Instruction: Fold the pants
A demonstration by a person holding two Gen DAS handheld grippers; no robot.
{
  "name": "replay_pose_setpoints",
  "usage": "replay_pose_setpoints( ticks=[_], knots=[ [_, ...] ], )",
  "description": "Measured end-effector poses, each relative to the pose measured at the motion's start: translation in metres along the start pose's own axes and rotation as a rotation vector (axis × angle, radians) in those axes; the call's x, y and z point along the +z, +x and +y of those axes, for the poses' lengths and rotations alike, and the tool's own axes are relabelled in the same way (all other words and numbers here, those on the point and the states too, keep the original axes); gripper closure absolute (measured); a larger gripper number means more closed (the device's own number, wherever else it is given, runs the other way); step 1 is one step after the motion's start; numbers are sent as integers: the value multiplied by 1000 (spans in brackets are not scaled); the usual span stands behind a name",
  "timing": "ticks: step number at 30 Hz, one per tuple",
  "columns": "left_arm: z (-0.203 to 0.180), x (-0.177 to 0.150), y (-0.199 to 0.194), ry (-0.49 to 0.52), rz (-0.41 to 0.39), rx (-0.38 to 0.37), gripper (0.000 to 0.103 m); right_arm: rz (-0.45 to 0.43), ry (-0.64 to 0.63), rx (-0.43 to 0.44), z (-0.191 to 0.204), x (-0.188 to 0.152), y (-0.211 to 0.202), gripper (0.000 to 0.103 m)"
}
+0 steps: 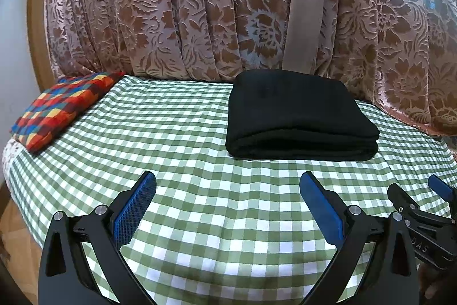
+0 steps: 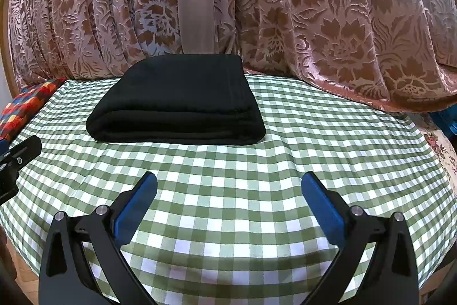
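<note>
The black pants (image 1: 300,113) lie folded in a neat thick rectangle on the green-and-white checked bed cover (image 1: 171,133), near the back by the curtain. They also show in the right wrist view (image 2: 180,102). My left gripper (image 1: 228,185) is open and empty, hovering over the cover in front of the pants. My right gripper (image 2: 228,185) is open and empty too, also short of the pants. The right gripper's tip shows at the right edge of the left wrist view (image 1: 422,207).
A brown floral curtain (image 1: 228,5) hangs behind the bed. A multicoloured checked pillow (image 1: 62,107) lies at the back left. Wooden floor (image 1: 17,233) shows below the cover's left edge. A floral sheet (image 2: 442,150) shows at the right edge.
</note>
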State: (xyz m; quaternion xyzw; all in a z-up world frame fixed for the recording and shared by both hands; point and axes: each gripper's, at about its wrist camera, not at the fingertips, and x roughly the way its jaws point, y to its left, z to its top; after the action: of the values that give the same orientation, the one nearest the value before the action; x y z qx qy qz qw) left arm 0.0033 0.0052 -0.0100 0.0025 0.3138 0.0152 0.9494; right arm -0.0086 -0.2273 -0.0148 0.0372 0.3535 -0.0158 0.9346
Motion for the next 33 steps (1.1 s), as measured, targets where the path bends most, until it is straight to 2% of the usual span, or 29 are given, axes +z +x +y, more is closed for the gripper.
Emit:
replay_pose_setpoints(
  ticks=[33],
  knots=[
    [-3, 4, -12, 30, -26, -4, 4, -8, -13, 3, 2, -1, -5, 2]
  ],
)
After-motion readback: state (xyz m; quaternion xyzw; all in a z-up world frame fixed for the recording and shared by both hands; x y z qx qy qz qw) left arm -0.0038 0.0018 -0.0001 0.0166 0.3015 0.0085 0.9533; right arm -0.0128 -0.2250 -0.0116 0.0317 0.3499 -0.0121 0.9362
